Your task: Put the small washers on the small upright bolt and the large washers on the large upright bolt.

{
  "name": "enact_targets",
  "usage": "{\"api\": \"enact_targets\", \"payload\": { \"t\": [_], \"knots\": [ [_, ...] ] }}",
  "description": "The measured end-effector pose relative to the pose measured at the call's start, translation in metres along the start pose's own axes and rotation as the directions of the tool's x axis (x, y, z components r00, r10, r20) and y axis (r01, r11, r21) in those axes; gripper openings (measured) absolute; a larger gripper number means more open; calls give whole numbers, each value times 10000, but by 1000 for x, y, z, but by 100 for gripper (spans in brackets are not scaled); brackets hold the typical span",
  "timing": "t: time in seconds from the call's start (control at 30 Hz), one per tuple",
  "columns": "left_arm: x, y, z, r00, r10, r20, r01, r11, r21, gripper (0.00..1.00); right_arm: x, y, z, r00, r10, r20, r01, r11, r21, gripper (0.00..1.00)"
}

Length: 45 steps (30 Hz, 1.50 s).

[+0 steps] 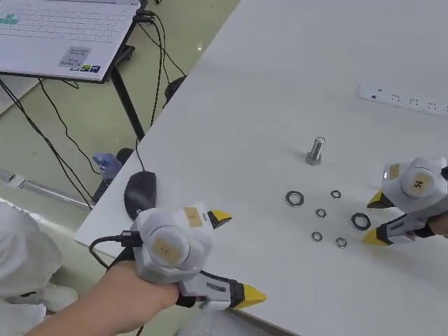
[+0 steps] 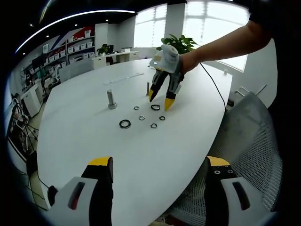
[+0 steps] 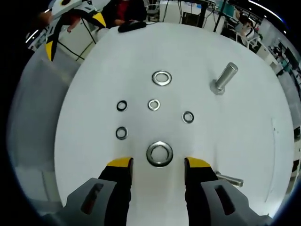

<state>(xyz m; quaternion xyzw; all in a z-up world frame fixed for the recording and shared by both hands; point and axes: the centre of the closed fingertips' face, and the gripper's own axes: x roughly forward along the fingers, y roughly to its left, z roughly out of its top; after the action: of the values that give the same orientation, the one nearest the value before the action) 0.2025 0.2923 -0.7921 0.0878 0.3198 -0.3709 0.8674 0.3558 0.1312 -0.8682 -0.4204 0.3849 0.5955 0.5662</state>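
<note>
Two large washers and several small washers lie flat on the white table. The large bolt stands upright behind them. My right gripper is open, its yellow tips on either side of one large washer, just short of it and not touching. In the left gripper view the small bolt stands behind that gripper. My left gripper is open and holds nothing, near the table's front edge, well away from the washers.
A white power strip lies at the back right of the table. A black mouse sits near the left edge, beside the left gripper. A laptop rests on a stand to the left. A mesh chair stands by the table.
</note>
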Motion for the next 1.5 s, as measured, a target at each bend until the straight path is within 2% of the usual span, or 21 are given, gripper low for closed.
{"api": "enact_targets", "payload": {
  "t": [0.17,0.33,0.53,0.7,0.9,1.13,1.2,1.4,1.5],
  "knots": [
    [0,2,-1,10000,43,-51,-43,10000,-33,77,3,1,4,9999,159,30,-159,9999,12,44],
    [-2,2,-3,9999,-24,-139,24,10000,-31,76,3,1,5,9995,231,-199,-233,9997,-101,42],
    [-5,3,-3,10000,14,-14,-14,9999,-130,75,3,-1,6,9971,271,-718,-285,9994,-198,40],
    [-4,-1,-7,9999,-62,-126,61,9999,-101,73,4,-5,6,9955,247,-913,-270,9993,-244,33],
    [-3,-4,-8,9998,-117,-129,115,9998,-147,71,4,-4,7,9896,273,-1414,-348,9981,-514,28],
    [-4,-5,-7,9999,-114,-80,112,9997,-233,69,4,-5,7,9896,209,-1421,-284,9983,-505,23],
    [-5,-6,-7,9999,-110,-28,109,9995,-302,68,4,-6,7,9917,243,-1261,-240,9997,41,22],
    [-6,-7,-12,9996,-256,-107,253,9990,-355,66,4,-6,8,9911,285,-1301,-263,9995,181,21],
    [-8,-6,-11,9996,-266,-69,264,9992,-311,66,4,-5,8,9910,317,-1299,-277,9991,320,21]
  ]
}}
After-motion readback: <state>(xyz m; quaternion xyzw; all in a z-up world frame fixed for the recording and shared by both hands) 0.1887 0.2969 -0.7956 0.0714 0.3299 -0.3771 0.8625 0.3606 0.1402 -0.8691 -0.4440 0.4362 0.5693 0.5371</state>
